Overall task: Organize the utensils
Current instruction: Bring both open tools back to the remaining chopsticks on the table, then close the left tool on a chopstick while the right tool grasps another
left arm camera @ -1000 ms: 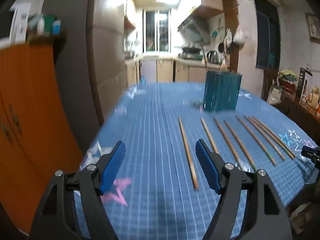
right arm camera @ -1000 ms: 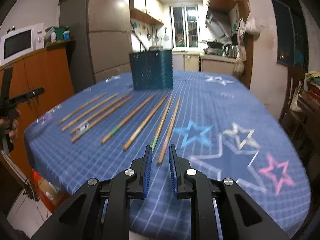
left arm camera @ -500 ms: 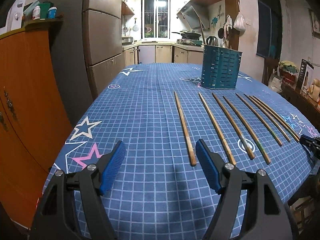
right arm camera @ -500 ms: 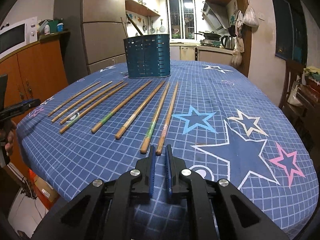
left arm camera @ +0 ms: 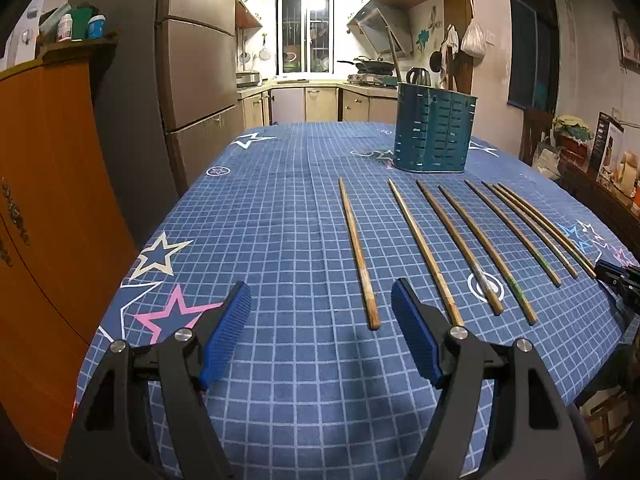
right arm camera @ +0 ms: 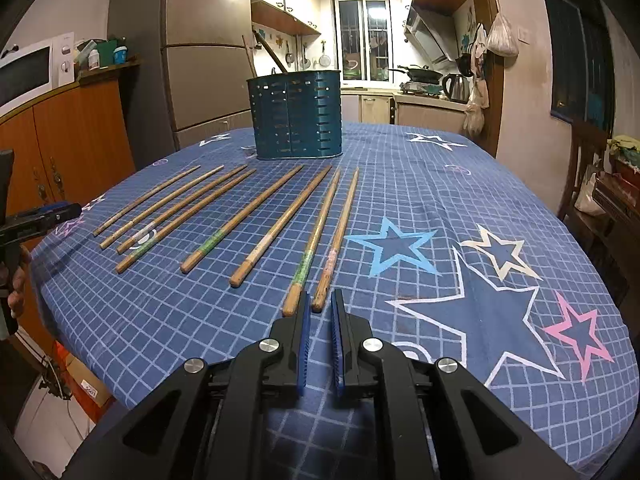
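We're in a home kitchen: fridge [left arm camera: 200,80] on the left, range hood [left arm camera: 382,28] over a stove with a wok [left arm camera: 370,65]. A kettle [left arm camera: 418,77] sits by it, cabinets [left arm camera: 320,104] under the window [left arm camera: 306,32].

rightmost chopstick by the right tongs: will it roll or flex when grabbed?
The rightmost chopstick is a thin, straight wooden stick, so it is probably stiff and light. It lies flat on the tablecloth, so a sideways nudge may roll it. The neighbouring chopstick lies close, so the right tongs could bump it.
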Demonstrator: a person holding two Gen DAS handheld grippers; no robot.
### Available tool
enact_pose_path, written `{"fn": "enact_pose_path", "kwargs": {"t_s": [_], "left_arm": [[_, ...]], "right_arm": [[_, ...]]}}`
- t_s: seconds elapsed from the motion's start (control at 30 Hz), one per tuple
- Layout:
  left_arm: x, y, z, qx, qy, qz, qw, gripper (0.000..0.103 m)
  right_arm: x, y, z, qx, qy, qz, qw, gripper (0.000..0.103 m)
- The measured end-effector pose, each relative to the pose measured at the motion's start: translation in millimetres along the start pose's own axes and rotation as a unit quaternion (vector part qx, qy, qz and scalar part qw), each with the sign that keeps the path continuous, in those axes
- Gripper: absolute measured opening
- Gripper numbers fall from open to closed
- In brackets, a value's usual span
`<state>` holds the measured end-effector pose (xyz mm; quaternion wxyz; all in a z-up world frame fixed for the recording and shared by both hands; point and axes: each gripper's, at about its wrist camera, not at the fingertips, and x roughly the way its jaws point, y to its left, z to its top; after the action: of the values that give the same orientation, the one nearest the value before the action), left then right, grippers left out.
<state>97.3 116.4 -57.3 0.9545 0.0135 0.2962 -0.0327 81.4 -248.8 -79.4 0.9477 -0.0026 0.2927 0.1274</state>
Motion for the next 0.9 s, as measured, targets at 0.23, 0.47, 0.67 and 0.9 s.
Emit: {"fn": "enact_pose_path", "kwargs": {"t_s": [0.23, 0.47, 0.67, 0.9], "left_arm": [[1, -2, -1, 0.003, 0.001, -0.004, 1.0000, 0.069], [6, -5, -3, 0.006, 0.009, -0.009, 0.9999, 0.069], [10, -13, -7, 0.019, 0.021, -0.020, 0.9994, 0.065], [13, -21, -18, 0.032, 0.043, -0.026, 0.9982, 0.041]], "right_arm": [[3, 1, 1, -0.002, 0.000, -0.007, 1.000, 0.012], [7, 1, 3, 0.000, -0.004, -0.007, 1.000, 0.012], [7, 0, 0, 0.000, -0.008, -0.007, 1.000, 0.011], [7, -2, -2, 0.002, -0.009, -0.001, 1.000, 0.010]]}}
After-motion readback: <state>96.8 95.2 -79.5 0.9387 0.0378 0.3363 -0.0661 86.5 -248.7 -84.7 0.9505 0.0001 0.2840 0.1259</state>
